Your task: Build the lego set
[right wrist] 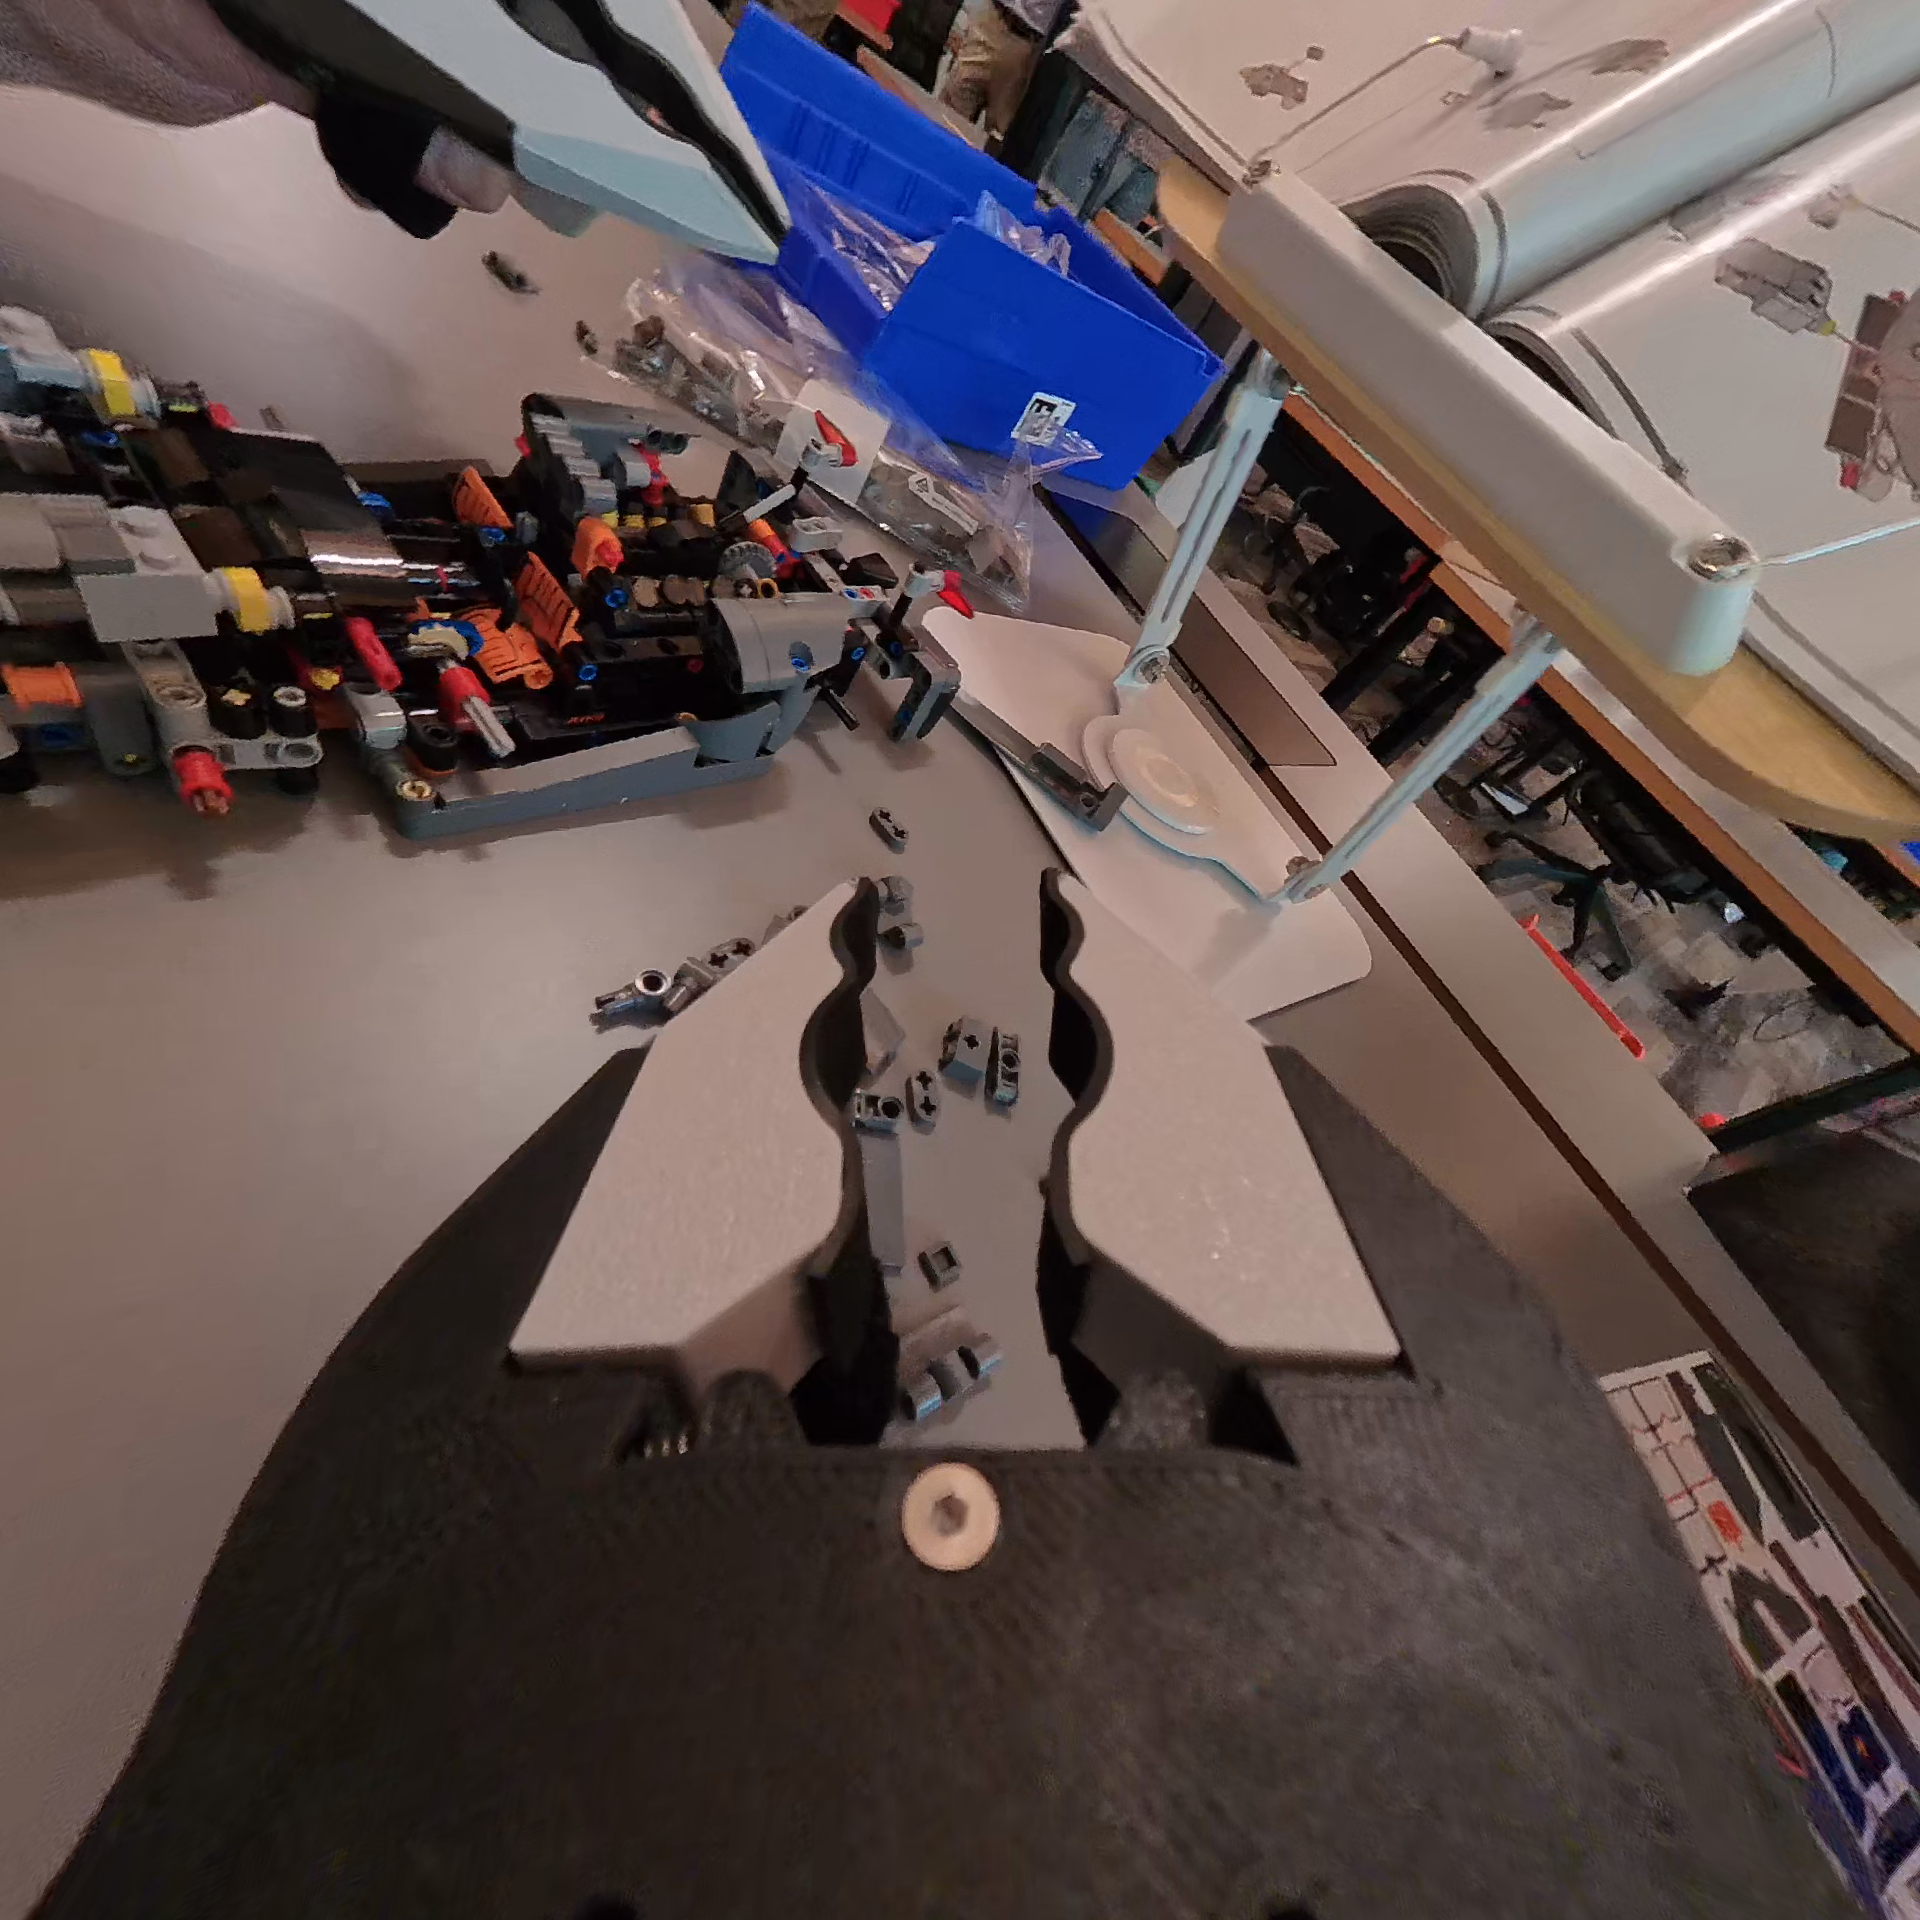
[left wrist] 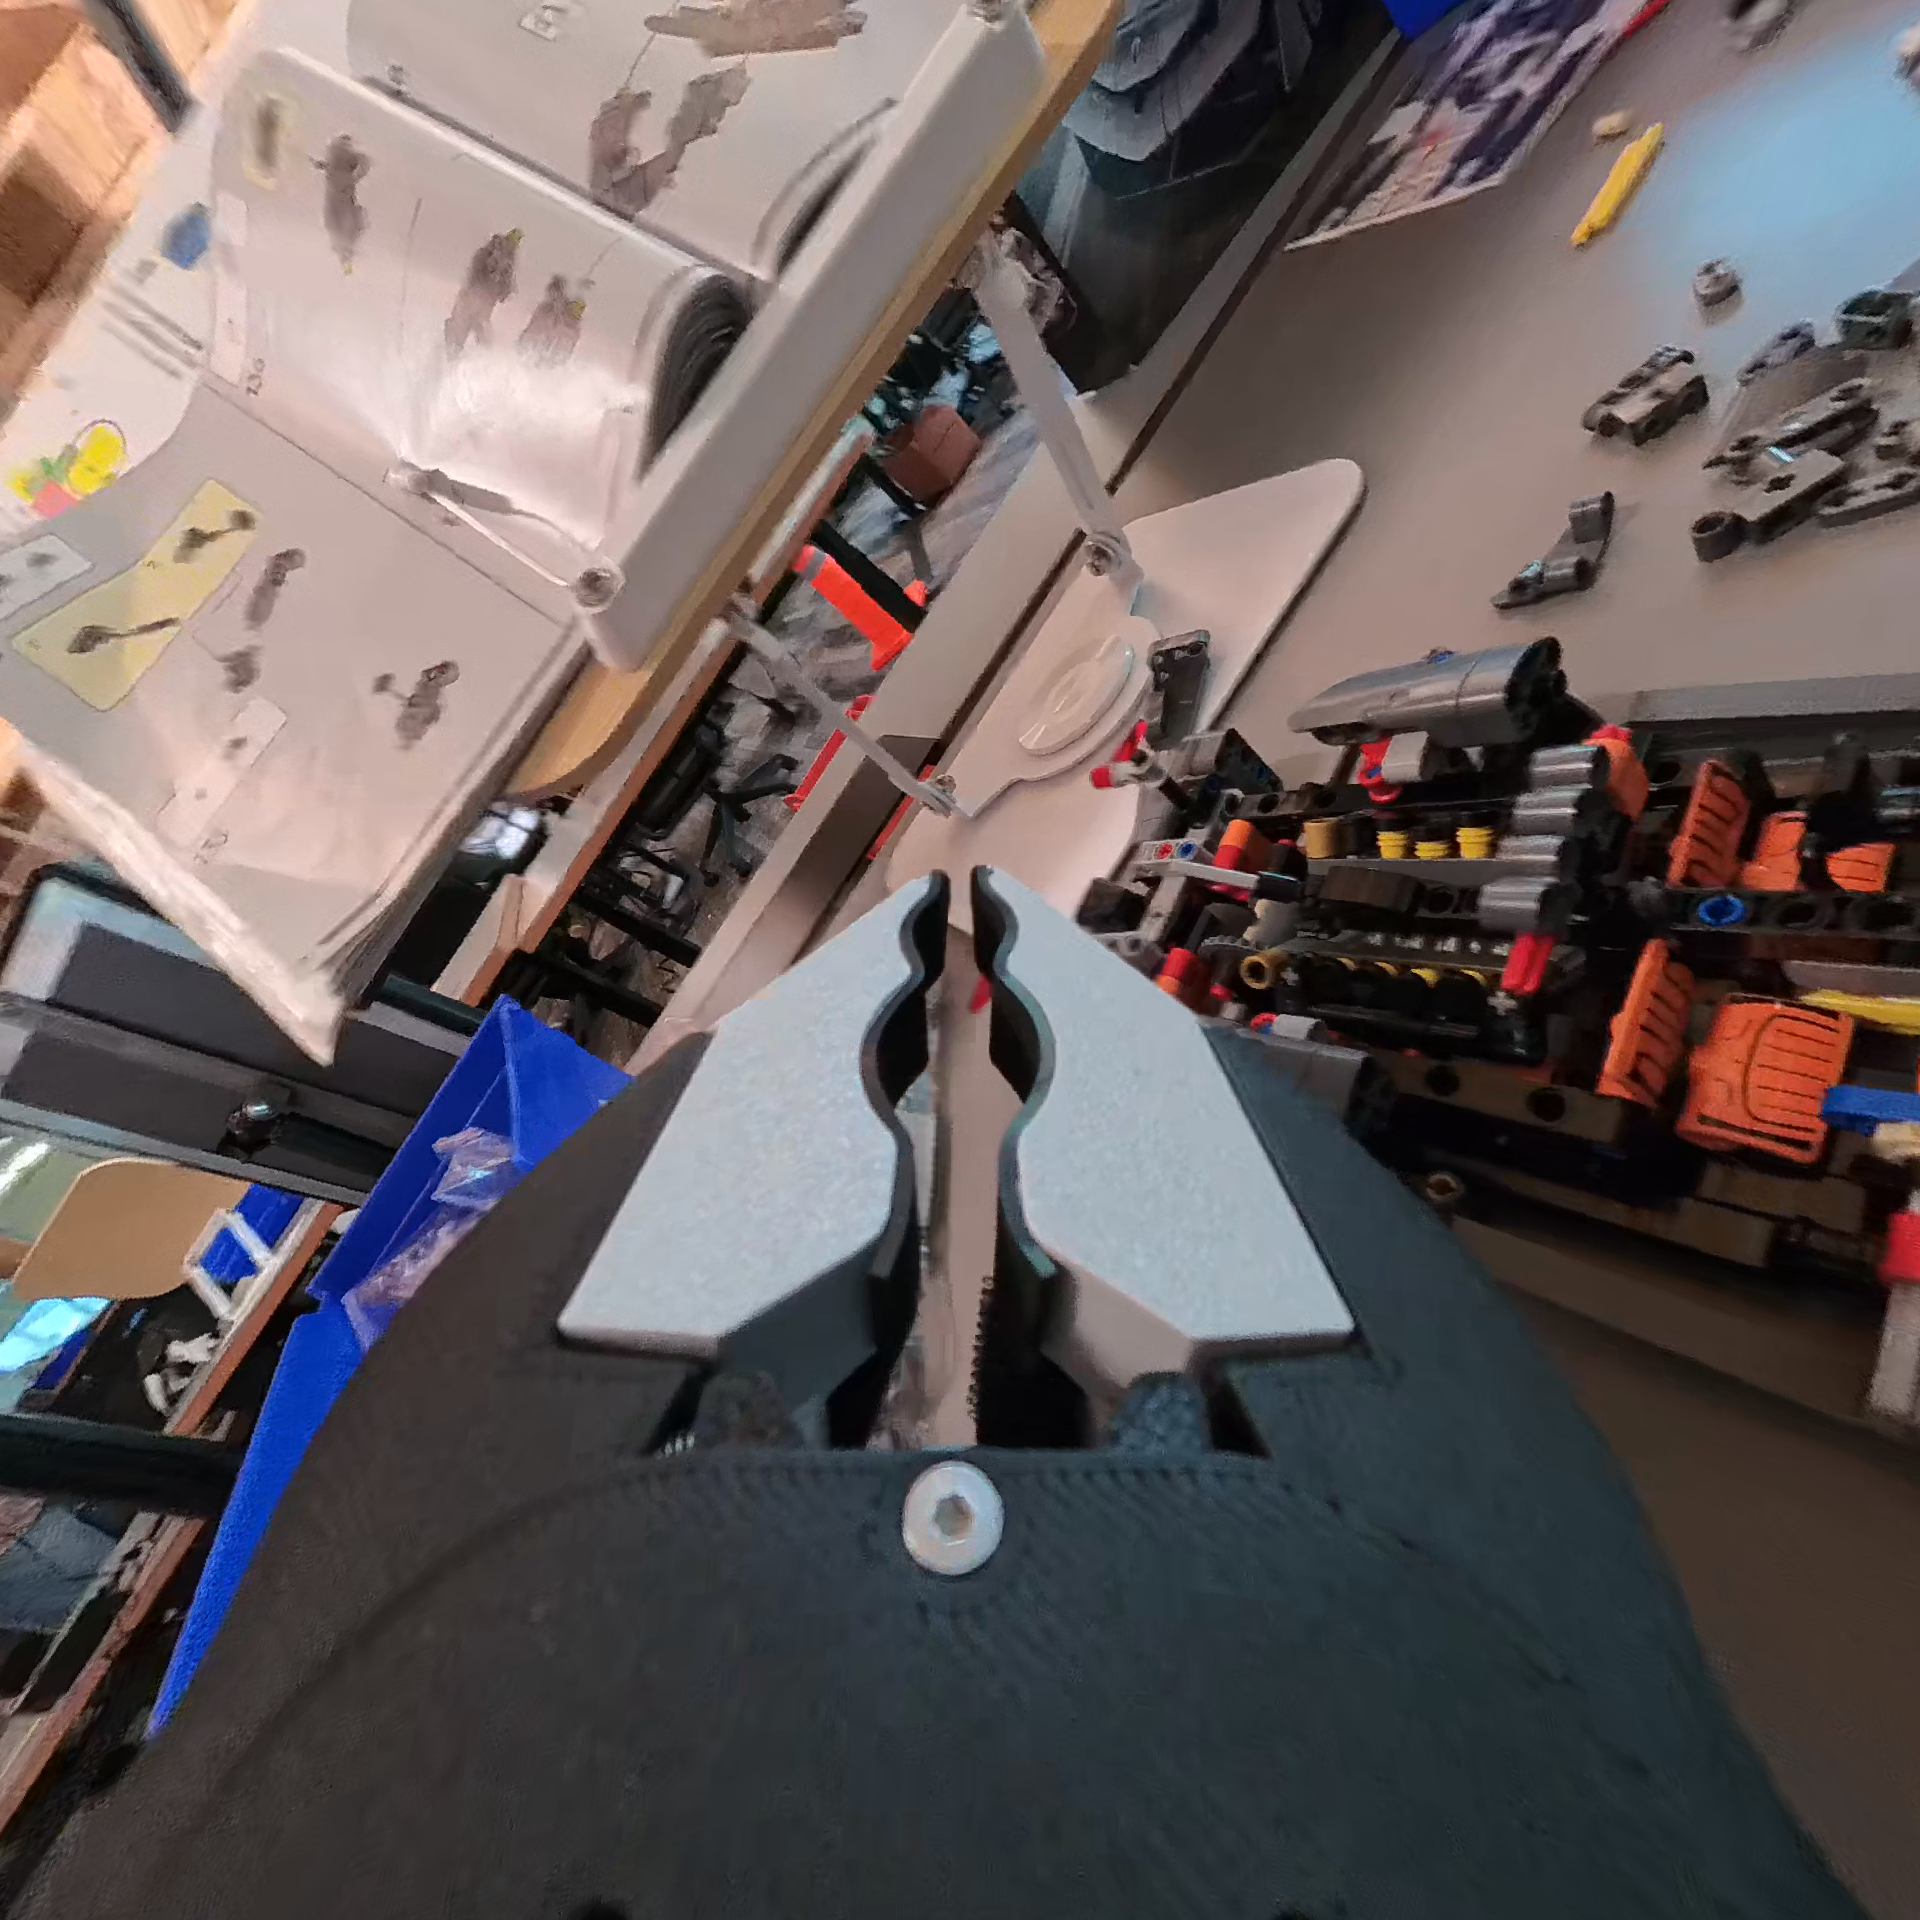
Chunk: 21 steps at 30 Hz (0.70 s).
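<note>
My left gripper [left wrist: 959, 883] hangs above the table, its fingers closed to a narrow slit. A small red sliver [left wrist: 980, 995] shows in the slit; I cannot tell whether it is gripped. It points at the white base [left wrist: 1091, 707] of a book stand. It also shows at the top left of the right wrist view [right wrist: 764, 234]. My right gripper [right wrist: 951, 883] is open over the grey table. Several small grey building pieces [right wrist: 977, 1060] lie on the table between its fingers, untouched. A large black, grey and orange brick model [right wrist: 582, 613] lies to the left, and shows in the left wrist view [left wrist: 1507, 935].
An open instruction book [left wrist: 364, 416] rests on the raised stand [right wrist: 1475, 436]. Blue bins [right wrist: 1018, 332] and clear bags of parts [right wrist: 831, 436] stand behind the model. Dark loose parts [left wrist: 1766, 447] and a yellow piece [left wrist: 1616, 187] lie farther off. A sticker sheet [right wrist: 1787, 1621] lies by the table's right edge. The gap from one gripper's tips to the other's is roughly 20 centimeters. The open instruction book [left wrist: 364, 416] is about 25 centimeters from my left fingertips.
</note>
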{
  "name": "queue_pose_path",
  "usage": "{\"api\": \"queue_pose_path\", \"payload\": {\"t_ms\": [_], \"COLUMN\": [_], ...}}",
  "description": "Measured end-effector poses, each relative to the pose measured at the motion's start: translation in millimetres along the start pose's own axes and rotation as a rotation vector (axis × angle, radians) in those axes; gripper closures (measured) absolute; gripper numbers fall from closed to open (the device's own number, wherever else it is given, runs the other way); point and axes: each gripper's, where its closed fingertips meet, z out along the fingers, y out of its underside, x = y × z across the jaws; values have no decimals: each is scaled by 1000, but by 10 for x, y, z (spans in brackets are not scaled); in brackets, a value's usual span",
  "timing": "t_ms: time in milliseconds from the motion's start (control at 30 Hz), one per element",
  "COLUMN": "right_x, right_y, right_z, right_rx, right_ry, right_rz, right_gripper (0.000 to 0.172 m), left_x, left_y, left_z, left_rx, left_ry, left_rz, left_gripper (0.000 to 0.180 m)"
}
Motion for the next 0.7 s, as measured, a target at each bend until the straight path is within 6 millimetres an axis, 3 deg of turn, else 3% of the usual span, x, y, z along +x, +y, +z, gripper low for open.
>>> {"api": "queue_pose_path", "payload": {"t_ms": [233,333,500,700], "right_x": [89,65,85,66], "right_y": [-58,-52,-85,-99], "right_z": [-70,-72,-102,-85], "right_rx": [81,87,92,61], "right_ry": [43,36,54,71], "right_rz": [39,24,-1,-45], "right_gripper": [141,137,140,139], "left_x": [-129,-56,-102,-117], "left_y": [-258,-240,-171,-213], "left_z": [-185,-155,-128,-153], "left_rx": [206,206,189,180], "left_ry": [-111,-102,-106,-130], "left_rz": [-96,-64,-114,-54], "left_gripper": [180,180,180,180]}}
